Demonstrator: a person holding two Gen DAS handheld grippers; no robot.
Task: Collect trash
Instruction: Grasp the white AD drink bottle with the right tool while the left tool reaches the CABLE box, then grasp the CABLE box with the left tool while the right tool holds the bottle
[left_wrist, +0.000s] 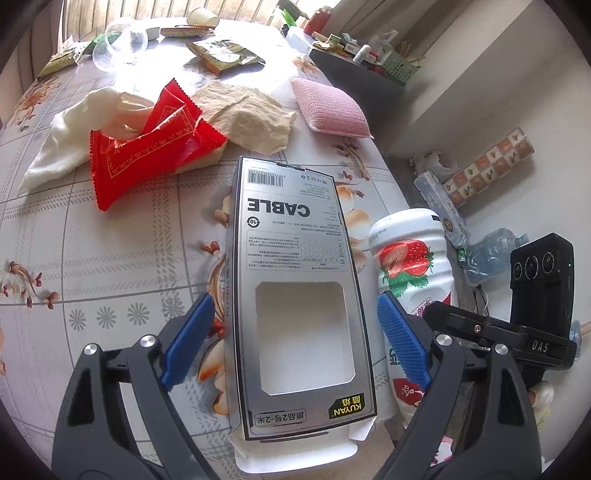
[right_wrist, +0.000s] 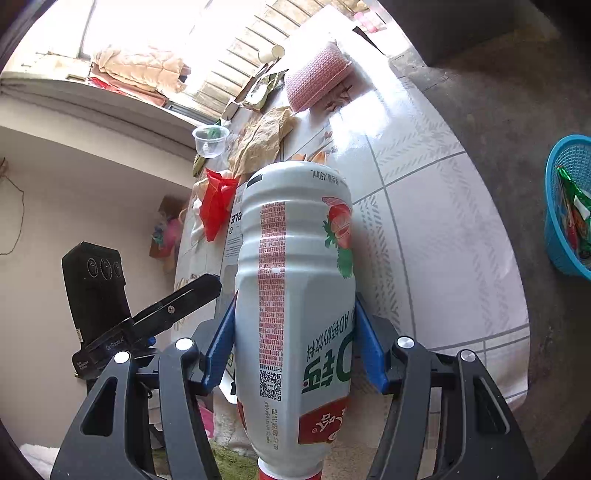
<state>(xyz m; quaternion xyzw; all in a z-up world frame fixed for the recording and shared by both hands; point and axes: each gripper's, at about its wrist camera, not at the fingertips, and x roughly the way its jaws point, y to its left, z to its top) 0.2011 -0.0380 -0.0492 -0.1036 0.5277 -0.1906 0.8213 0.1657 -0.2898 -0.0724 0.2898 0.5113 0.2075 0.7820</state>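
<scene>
Right claw (right_wrist: 293, 347): closed on the white strawberry drink bottle (right_wrist: 295, 295), both blue pads (right_wrist: 219, 350) pressed flat against its sides at mid-body. Long axis of the bottle in line with the fingers; base pointing away from the claw, red-capped neck pointing back toward the claw body and cut off at the lower frame edge. Label text upside down in this view. Beyond the bottle's base: table (right_wrist: 424, 229) with a patterned cloth. Far right of the claw, on the floor: blue basket (right_wrist: 557, 236) holding wrappers, partly cropped by the frame.

Left claw (left_wrist: 295, 339): open, pads (left_wrist: 188, 339) standing clear of the cable box (left_wrist: 295, 273) on both sides. Box lying flat on the table between the fingers, long axis running straight ahead from the claw; barcode end far, flap end near. Print reversed as seen from the claw. Rectangular cut-out window in the near half. Contents not discernible.

Just right of the left claw: same bottle, lower part hidden behind the right finger, with the other tool's camera block behind it. Ahead and left of the box: red wrapper (left_wrist: 147, 144) over a white cloth (left_wrist: 70, 136). Straight ahead: crumpled tan paper (left_wrist: 247, 114). Ahead and right: pink sponge (left_wrist: 328, 107). Farther items at the table's end overexposed, hard to identify.
</scene>
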